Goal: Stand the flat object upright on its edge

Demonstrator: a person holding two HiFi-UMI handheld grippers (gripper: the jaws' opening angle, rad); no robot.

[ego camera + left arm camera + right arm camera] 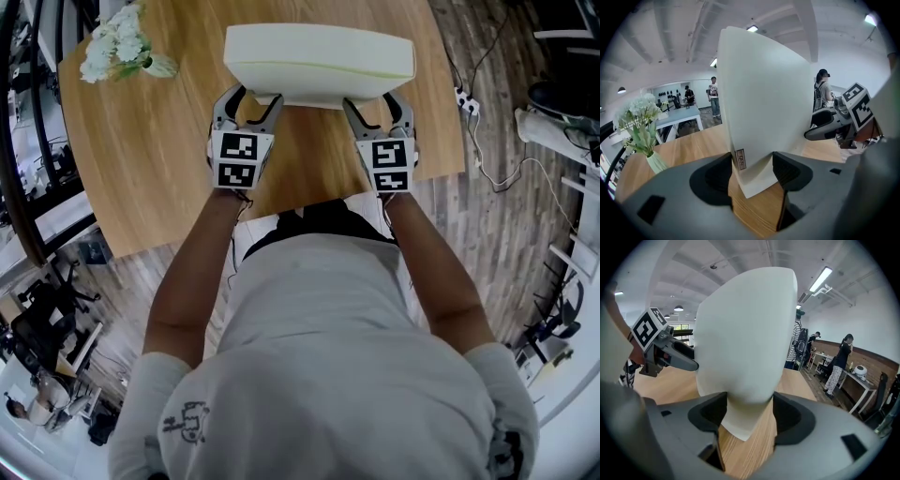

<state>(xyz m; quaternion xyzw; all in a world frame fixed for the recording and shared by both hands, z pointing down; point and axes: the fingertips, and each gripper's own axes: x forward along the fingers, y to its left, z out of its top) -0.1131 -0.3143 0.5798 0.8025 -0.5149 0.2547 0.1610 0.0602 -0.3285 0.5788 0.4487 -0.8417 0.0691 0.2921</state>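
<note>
A white foam pillow stood upright on edge over the wooden tabletop. The left gripper and right gripper clamped its near corners, their fingers spread wide and pressing both faces.

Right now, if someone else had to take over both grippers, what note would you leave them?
Left gripper: shut on the pillow, near its lower corner.
Right gripper: shut on the same pillow, with the foam squeezed between its jaws.
Things: the pillow is upright over the wooden table, broad faces vertical. The flowers stand apart at the table's far left.
Done: the pillow is up on edge, but only in the grip.
Left: I cannot tell whether its lower edge rests on the table. Probably settle it, check that it balances, then open both grippers.
</note>
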